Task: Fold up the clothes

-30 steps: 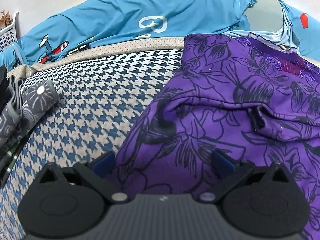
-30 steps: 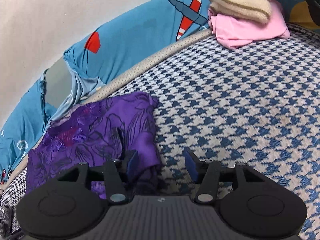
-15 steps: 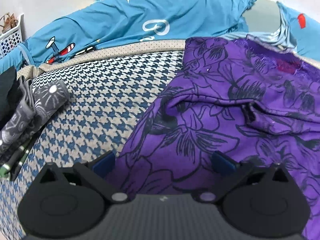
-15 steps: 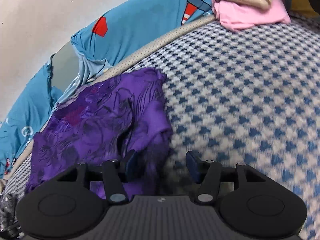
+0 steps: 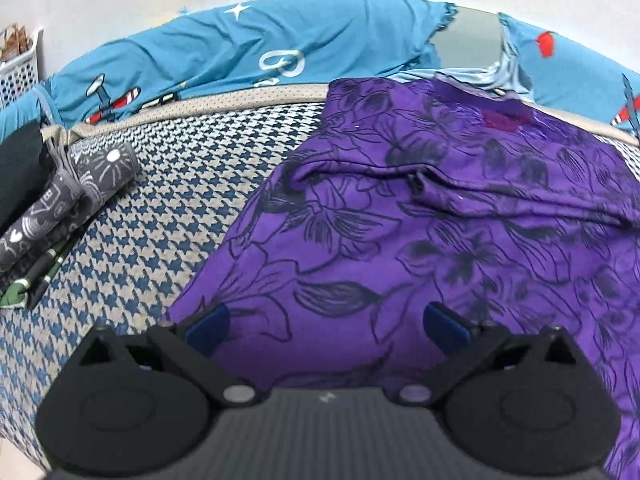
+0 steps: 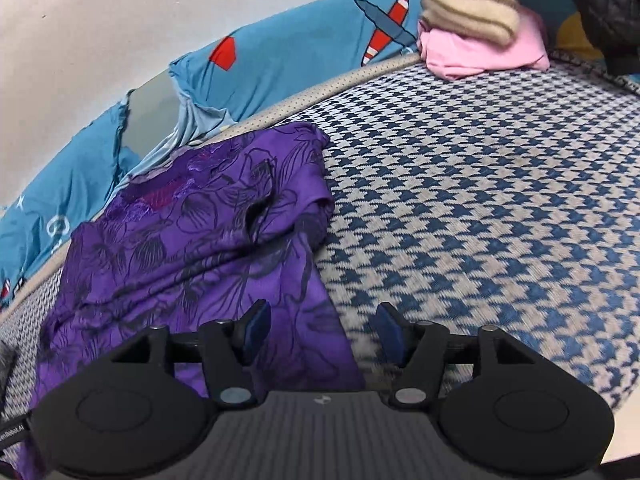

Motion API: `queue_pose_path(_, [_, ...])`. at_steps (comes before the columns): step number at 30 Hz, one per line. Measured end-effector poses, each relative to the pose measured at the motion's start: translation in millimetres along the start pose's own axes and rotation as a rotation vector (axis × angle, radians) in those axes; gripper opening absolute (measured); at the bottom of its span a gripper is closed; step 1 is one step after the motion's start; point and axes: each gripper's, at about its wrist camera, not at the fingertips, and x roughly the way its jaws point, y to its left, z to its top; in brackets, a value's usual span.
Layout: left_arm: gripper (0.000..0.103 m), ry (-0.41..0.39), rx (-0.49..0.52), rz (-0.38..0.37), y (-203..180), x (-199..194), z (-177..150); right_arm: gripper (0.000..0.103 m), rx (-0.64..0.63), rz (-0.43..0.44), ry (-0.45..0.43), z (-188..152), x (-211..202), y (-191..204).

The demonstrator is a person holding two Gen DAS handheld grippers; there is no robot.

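Observation:
A purple floral garment (image 5: 440, 208) lies spread on the blue-and-cream houndstooth surface (image 5: 160, 216), wrinkled across its middle. My left gripper (image 5: 326, 324) hovers over the garment's near left part, its blue pads wide apart and nothing pinched. In the right wrist view the same garment (image 6: 200, 240) fills the left half. My right gripper (image 6: 322, 330) sits above the garment's right edge, its jaws opening; the cloth edge lies below the gap, and no pad presses it.
A blue airplane-print sheet (image 5: 240, 48) runs along the back by the wall. A grey patterned folded item (image 5: 68, 196) lies at the left. A pink and beige folded pile (image 6: 480, 36) sits at the far right. Bare houndstooth surface (image 6: 500, 200) spreads to the right.
Both grippers have drawn back toward the near side, so more of the purple garment shows ahead. The right jaws have widened. The garment's right sleeve now lies folded over.

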Motion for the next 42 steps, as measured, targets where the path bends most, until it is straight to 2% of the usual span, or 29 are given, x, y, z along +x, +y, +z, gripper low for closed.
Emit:
queue_pose_path(6, [0.103, -0.022, 0.029, 0.017, -7.6, -8.7, -11.6, 0.062, -0.046, -0.011, 0.017, -20.2, -6.7, 0.0])
queue_pose_path(10, [0.103, 0.029, 0.033, 0.02, -9.7, -0.1, -20.6, 0.069, -0.092, -0.011, 0.012, -28.2, -6.8, 3.7])
queue_pose_path(17, [0.103, 0.044, -0.03, -0.009, -1.4, 5.7, -29.6, 0.074, -0.147, -0.034, -0.001, -38.7, -7.3, 12.9])
queue_pose_path(24, [0.103, 0.032, -0.02, -0.007, -2.1, 5.8, -32.3, 0.081, -0.187, -0.05, -0.001, -44.8, -6.9, 19.2])
queue_pose_path(42, [0.103, 0.027, -0.021, -0.002, -2.4, 5.3, -34.2, 0.085, -0.2, -0.054, 0.009, -45.5, -5.5, 22.0])
